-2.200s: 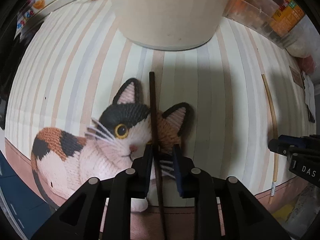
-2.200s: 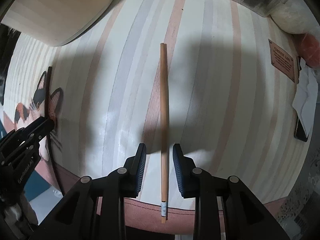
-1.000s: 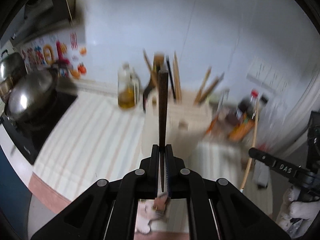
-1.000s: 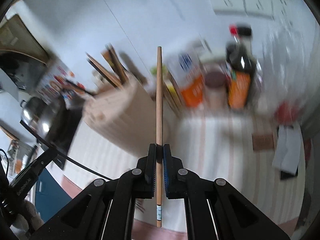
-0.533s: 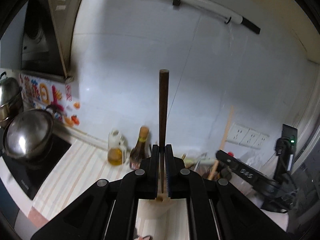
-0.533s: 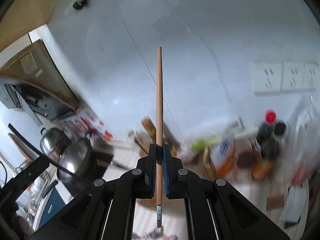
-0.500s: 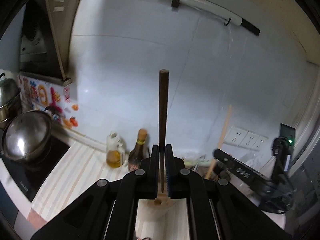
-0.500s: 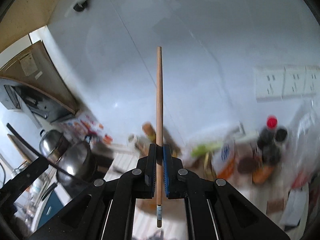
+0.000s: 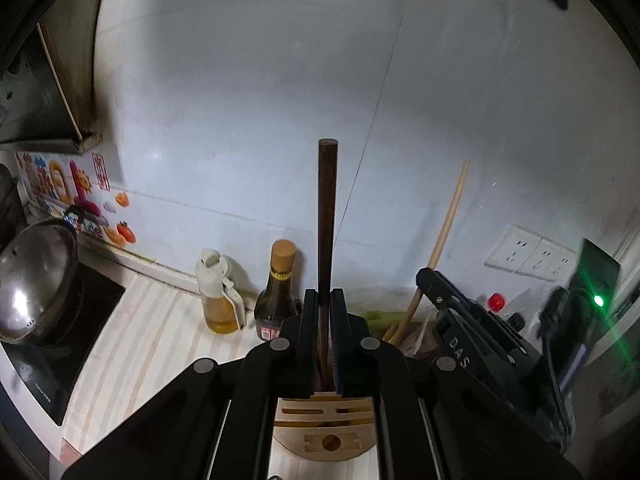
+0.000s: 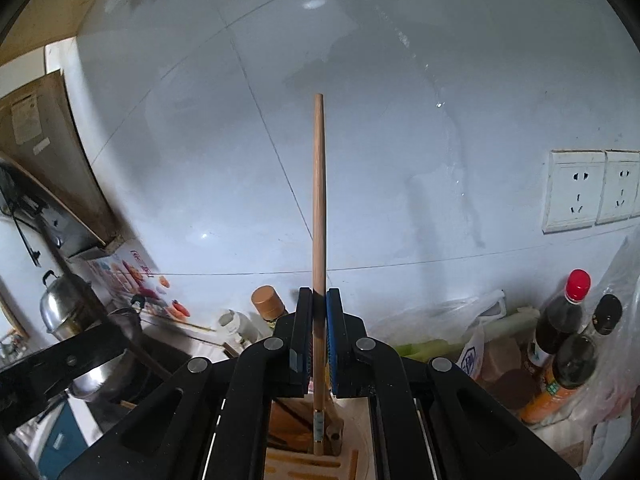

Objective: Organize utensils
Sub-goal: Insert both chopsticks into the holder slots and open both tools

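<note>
My left gripper (image 9: 324, 300) is shut on a dark brown chopstick (image 9: 327, 216) that stands upright between its pads. Right below it sits a pale wooden utensil holder (image 9: 324, 432) with slots in its top. My right gripper (image 10: 318, 300) is shut on a light wooden chopstick (image 10: 319, 200), also upright, whose lower end hangs over the utensil holder (image 10: 308, 464), where other sticks stand. In the left wrist view the right gripper (image 9: 424, 276) shows at the right with the light chopstick (image 9: 444, 232) slanting up from it.
On the striped counter (image 9: 140, 336) behind the holder stand an oil bottle (image 9: 220, 292) and a dark sauce bottle (image 9: 278, 288). A lidded pot (image 9: 36, 276) sits on the stove at the left. Sauce bottles (image 10: 564, 320) and plastic bags (image 10: 440, 324) crowd the right, below wall sockets (image 10: 576, 192).
Both grippers rose with their chopsticks and moved in over the utensil holder. The holder's slotted top now shows beneath both, and the right gripper sits nearer the left.
</note>
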